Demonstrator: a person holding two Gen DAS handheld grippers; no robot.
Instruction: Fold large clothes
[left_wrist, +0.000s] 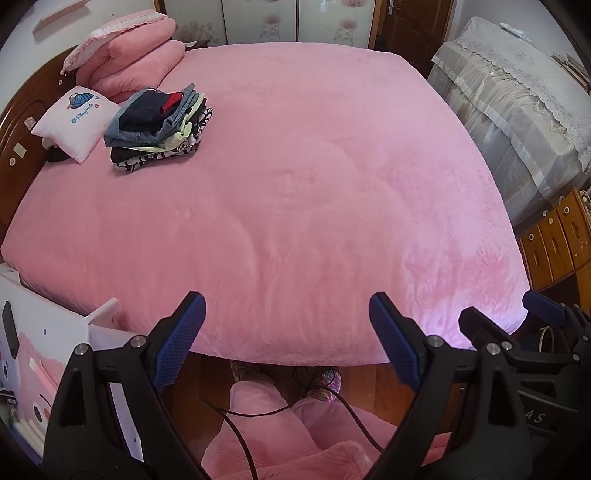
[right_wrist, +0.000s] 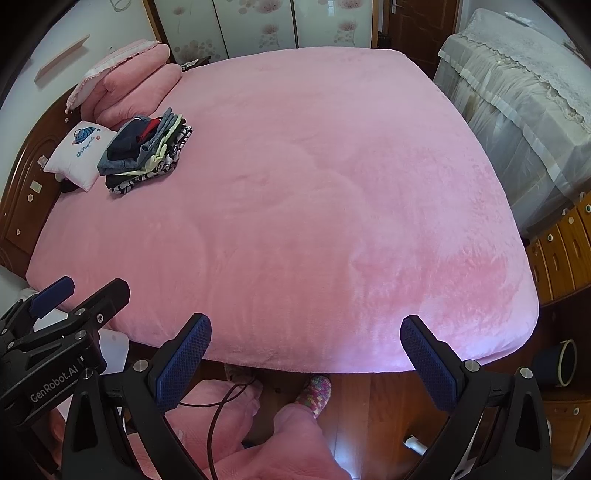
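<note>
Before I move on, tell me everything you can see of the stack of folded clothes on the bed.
The stack of folded clothes lies on the pink bed cover near the headboard end. A dark navy piece with a red patch is on top, then denim, a pale yellow-green layer, dark fabric and a black-and-white print at the bottom. Its edges are slightly staggered. It sits right beside the small white cushion; contact is unclear. No gripper touches it.

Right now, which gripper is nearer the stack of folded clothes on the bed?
Left. The stack of folded clothes sits far across the bed, toward the person's left. The left gripper hangs open at the near bed edge; the right gripper, also open, is further right.
</note>
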